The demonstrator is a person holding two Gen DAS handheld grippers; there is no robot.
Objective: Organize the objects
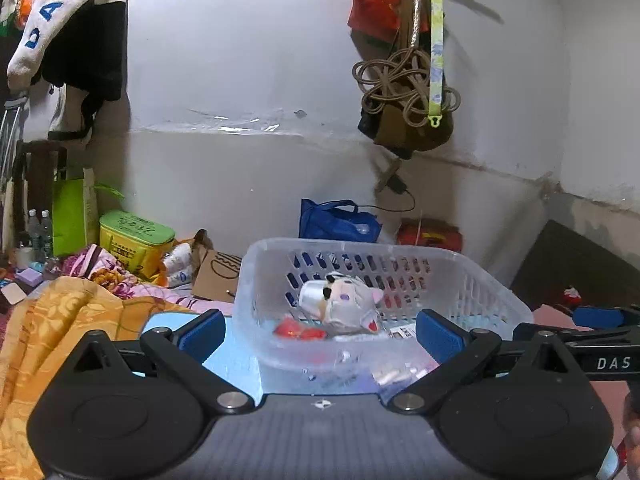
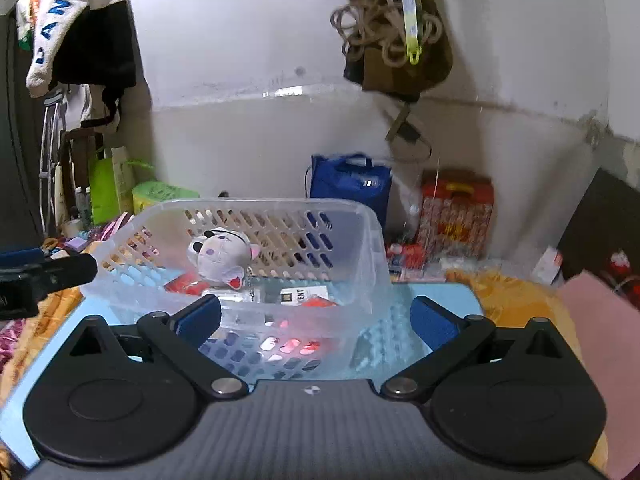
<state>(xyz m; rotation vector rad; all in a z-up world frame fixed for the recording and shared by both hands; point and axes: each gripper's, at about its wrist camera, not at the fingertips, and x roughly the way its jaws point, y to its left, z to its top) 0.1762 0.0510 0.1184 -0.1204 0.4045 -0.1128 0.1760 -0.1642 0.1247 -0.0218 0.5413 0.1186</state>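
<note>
A clear plastic basket (image 1: 256, 280) stands on a light blue mat (image 1: 236, 368) on the bed. In it lie a small white and purple plush cat (image 1: 344, 300), red packets (image 1: 298, 330) and small boxes. My left gripper (image 1: 320, 330) is open and empty, its blue pads either side of the basket's near wall. In the right wrist view the basket (image 2: 372, 240) holds the plush cat (image 2: 222, 258), a red packet (image 2: 184, 283) and a white box (image 2: 298, 294). My right gripper (image 2: 316, 318) is open and empty at the basket's near wall. The left gripper's finger (image 2: 44, 272) shows at the left.
An orange blanket (image 1: 60, 320) lies left of the mat. A yellow-green box (image 1: 134, 240), a cardboard piece (image 1: 216, 276), a blue bag (image 1: 336, 222) and a red box (image 2: 456, 208) stand along the wall. Bags and rope (image 1: 404, 92) hang above. A pink sheet (image 2: 600, 328) lies right.
</note>
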